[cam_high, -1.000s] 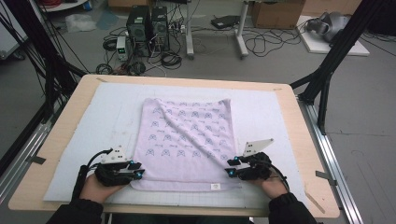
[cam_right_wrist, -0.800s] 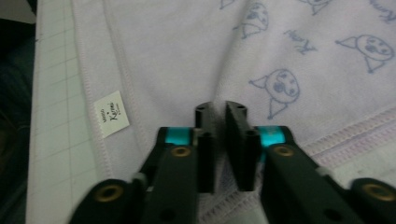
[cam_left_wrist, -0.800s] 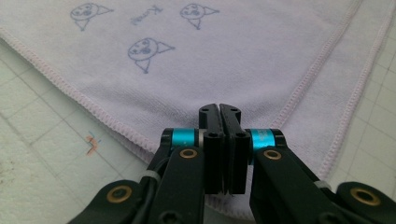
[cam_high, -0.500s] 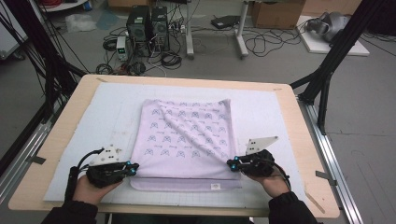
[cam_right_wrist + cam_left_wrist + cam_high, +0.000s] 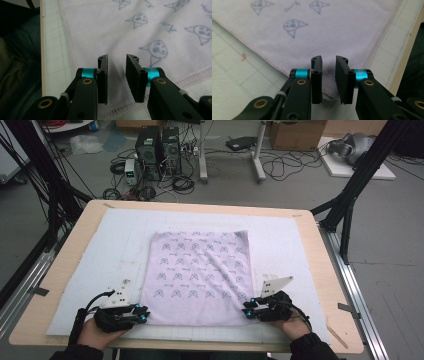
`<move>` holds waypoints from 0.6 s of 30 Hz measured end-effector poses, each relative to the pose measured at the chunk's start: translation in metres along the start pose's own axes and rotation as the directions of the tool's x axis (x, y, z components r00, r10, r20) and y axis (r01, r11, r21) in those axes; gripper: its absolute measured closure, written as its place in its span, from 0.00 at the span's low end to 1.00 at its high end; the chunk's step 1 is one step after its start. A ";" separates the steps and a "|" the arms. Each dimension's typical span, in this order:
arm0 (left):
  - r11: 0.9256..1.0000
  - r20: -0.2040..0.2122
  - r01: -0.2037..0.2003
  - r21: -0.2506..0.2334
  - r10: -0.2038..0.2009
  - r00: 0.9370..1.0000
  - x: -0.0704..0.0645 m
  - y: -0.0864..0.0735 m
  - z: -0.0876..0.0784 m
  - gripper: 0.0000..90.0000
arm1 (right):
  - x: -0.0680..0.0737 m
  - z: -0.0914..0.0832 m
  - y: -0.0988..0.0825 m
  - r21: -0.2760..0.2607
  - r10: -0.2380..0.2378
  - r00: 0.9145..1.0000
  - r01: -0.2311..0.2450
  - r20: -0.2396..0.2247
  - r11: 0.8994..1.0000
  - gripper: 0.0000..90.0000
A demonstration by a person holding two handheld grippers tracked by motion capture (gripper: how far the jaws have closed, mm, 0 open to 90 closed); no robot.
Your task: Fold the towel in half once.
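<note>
Both hands sit slightly wider than before; left gripper (image 5: 141,312) and right gripper (image 5: 248,308) just reopened, released, astride the towel (image 5: 200,275) near corners at lower frame; next, clench and fold.

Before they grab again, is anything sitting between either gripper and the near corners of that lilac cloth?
Nothing visible. The left gripper and right gripper each have a near corner of the lilac cloth between open jaws, which have just been opening.
</note>
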State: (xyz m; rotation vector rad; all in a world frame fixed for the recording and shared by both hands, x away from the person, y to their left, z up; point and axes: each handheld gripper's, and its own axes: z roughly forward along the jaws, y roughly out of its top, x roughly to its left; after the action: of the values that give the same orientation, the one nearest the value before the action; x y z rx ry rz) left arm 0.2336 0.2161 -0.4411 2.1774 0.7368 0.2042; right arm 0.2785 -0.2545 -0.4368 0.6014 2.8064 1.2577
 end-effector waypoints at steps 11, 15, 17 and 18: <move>0.995 -0.056 0.020 -0.094 -0.025 0.998 0.007 0.005 -0.005 0.73 | -0.005 -0.003 0.000 -0.046 0.018 0.999 -0.016 0.039 0.999 0.72; 0.990 -0.077 0.039 -0.136 -0.050 0.996 0.015 0.012 -0.003 0.67 | -0.013 -0.007 0.003 -0.086 0.038 0.995 -0.031 0.087 0.996 0.64; 0.988 -0.088 0.042 -0.151 -0.055 0.995 0.018 0.015 0.000 0.66 | -0.016 -0.008 0.004 -0.102 0.052 0.993 -0.041 0.108 0.994 0.61; 0.987 -0.090 0.045 -0.157 -0.060 0.994 0.020 0.017 0.000 0.66 | -0.018 -0.009 0.005 -0.105 0.058 0.991 -0.046 0.117 0.993 0.60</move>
State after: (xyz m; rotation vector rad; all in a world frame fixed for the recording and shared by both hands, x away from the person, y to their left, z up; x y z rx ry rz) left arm 0.2573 0.2187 -0.4306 2.0098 0.8036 0.3286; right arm 0.2954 -0.2638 -0.4298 0.7230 2.6281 1.3164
